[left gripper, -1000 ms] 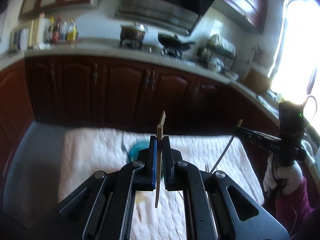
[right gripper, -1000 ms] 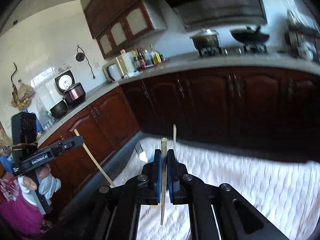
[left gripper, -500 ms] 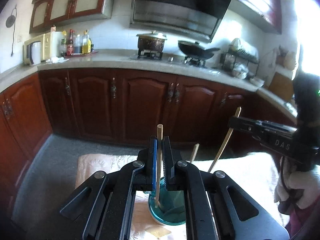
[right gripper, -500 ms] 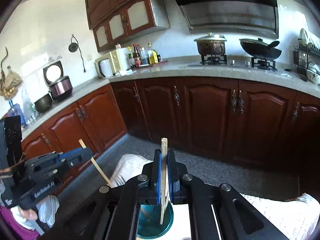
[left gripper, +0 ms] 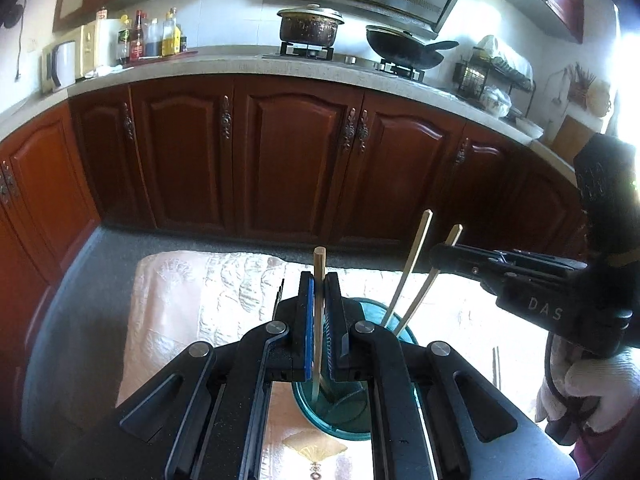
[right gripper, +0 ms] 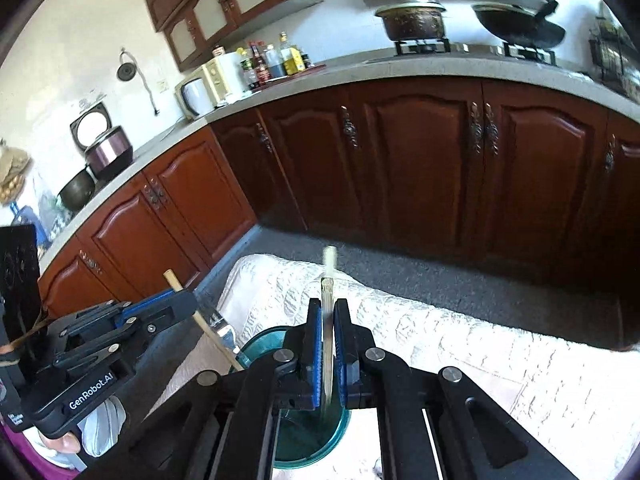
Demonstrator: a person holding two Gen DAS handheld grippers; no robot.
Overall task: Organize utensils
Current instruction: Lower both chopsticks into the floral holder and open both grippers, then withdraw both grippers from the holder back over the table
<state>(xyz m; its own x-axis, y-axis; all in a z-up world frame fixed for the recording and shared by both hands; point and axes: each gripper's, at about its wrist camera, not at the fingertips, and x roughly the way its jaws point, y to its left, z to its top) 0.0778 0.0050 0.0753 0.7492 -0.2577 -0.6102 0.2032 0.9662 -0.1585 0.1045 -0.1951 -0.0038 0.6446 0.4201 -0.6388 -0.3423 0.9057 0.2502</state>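
Wooden chopsticks sit clamped in both grippers. In the left wrist view, the left gripper holds its fingers narrow on one upright chopstick, whose lower end dips into a teal cup at bottom centre. In the right wrist view, the right gripper pinches a second chopstick the same way, above the same cup.

Each view shows the other tool. The left view catches the right gripper at mid right, shut on its chopstick, with a white-gloved hand below it; one more loose chopstick leans in the cup just beside it. The right view shows the left gripper at lower left gripping its stick, and only this view shows a metal utensil near the cup's rim.

Counted: three chopsticks, two held and one loose in the cup; one cup; one white quilted cloth under it.

Beyond, both views show brown cabinets, a pot and a wok.
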